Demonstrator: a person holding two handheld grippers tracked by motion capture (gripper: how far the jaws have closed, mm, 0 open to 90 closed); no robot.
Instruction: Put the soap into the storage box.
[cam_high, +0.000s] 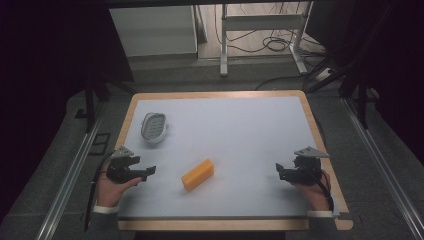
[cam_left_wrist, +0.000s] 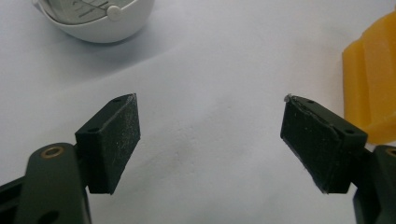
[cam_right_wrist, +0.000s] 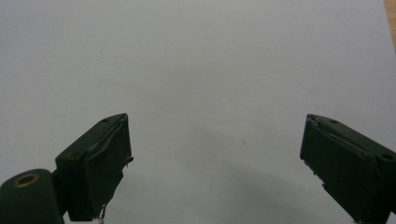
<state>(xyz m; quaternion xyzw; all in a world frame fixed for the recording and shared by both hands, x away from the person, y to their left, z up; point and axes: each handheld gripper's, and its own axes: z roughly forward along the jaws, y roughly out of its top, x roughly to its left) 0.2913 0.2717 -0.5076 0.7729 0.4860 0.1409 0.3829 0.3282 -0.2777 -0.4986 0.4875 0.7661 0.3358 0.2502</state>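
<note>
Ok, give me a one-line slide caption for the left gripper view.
Left claw open above the pale table, with the yellow block at right and a white dish ahead at upper left.

No readable text, labels, brands or numbers anywhere. The yellow block has plain faces, and the white dish shows faint lines inside in the left gripper view, too blurred to read as marks. The black pads carry no print either.
</note>
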